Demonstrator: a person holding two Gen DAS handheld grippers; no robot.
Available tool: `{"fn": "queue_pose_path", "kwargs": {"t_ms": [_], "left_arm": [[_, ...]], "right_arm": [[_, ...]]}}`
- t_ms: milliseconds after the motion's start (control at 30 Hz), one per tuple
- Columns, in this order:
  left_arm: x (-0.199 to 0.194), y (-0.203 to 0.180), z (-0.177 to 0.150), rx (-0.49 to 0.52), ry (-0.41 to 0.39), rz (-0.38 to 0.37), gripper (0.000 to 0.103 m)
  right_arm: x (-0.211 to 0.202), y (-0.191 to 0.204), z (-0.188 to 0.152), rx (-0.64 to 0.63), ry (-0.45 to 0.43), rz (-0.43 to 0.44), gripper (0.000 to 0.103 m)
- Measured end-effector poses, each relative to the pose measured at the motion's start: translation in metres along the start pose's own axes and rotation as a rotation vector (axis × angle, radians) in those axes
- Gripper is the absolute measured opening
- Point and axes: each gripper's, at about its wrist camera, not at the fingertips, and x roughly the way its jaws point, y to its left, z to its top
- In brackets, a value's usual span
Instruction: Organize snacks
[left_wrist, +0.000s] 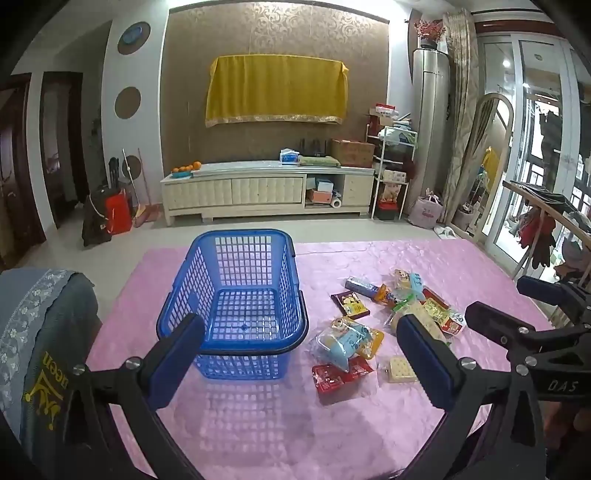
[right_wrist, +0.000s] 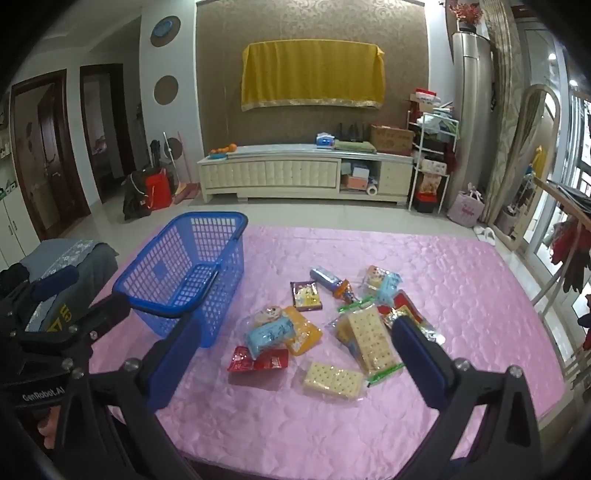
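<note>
Start of snack sorting: both grippers hovering wide and empty over the pink table cover (right_wrist: 461, 266).

The left gripper (left_wrist: 299, 354) is standing with jaws fully spread, nothing between them, pointing down toward the blue basket (left_wrist: 236, 291), which is sitting empty on the left part of the cover, probably placed there as the collecting bin. The right gripper (right_wrist: 291, 358) is likewise spread wide and holding nothing, aiming over the loose snack pile (right_wrist: 332, 325) lying just to the right of the basket. Nearest its jaws are the cracker pack (right_wrist: 334, 380), the long cracker sleeve (right_wrist: 369, 339) and the red packet (right_wrist: 258, 360) under the light-blue packet (right_wrist: 269, 334). Judgement: wide jaws suit the flat, broad wrappers; overlapping packets could be dragging neighbours along when lifted.
</note>
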Motion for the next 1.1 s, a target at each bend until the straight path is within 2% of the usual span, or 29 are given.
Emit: {"fn": "queue_pose_path", "kwargs": {"t_ms": [1100], "left_arm": [[-0.012, 0.005, 0.004, 0.001, -0.009, -0.001, 0.103]], "right_arm": [[-0.004, 0.006, 0.001, 0.002, -0.023, 0.027, 0.103]]}}
